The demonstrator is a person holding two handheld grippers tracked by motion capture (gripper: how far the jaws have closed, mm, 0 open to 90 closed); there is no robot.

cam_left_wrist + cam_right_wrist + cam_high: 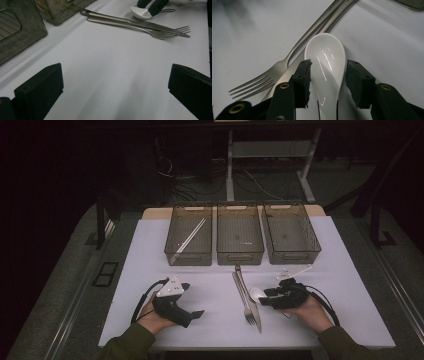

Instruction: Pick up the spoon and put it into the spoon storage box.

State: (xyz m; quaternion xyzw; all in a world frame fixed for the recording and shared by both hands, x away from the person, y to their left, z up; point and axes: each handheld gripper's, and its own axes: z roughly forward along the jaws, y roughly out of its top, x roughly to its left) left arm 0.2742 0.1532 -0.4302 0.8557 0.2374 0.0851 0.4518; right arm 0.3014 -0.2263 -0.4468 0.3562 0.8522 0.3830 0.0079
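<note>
The white ceramic spoon point(325, 67) lies on the white table point(210, 295) just beside the steel fork point(264, 80) and steel knife point(251, 302), its handle cut off between the right gripper point(327, 75) jaws and its bowl pointing away from that gripper. Those jaws sit half-open astride it, the left pad touching, the right just clear. The left gripper point(112, 87) rests wide open, holding nothing.
</note>
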